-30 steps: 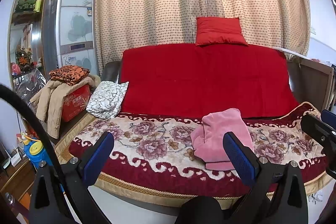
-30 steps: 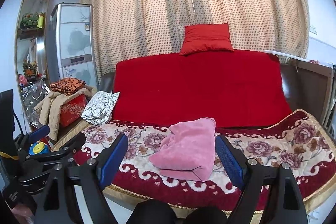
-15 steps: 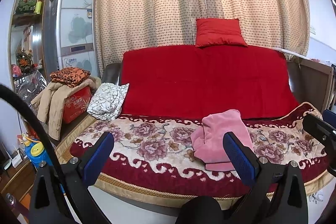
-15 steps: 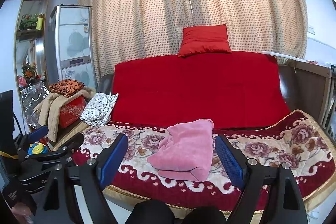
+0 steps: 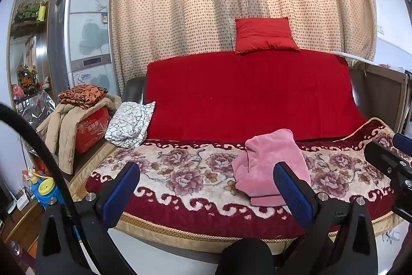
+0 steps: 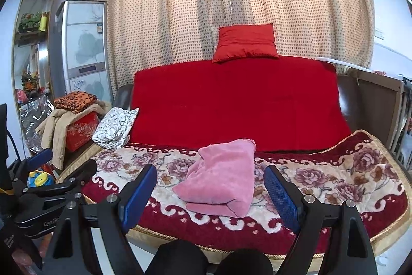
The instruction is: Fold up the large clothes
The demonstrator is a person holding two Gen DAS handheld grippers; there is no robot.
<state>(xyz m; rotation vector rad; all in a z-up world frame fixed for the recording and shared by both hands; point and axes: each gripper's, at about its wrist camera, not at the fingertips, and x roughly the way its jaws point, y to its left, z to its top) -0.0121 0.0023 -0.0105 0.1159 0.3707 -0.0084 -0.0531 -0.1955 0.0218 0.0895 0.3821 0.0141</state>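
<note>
Left gripper [image 5: 206, 192] and right gripper [image 6: 211, 193] are hovering before the sofa, jaws spread wide and holding nothing, while the folded pink garment [image 6: 221, 187] is lying on the floral sofa cover [image 6: 334, 179].

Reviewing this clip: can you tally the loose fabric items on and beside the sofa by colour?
Pink: 1, folded garment
Red: 1, cushion
White with black pattern: 1, cloth
Orange and black: 1, folded cloth
Beige: 1, coat
Total: 5
</note>
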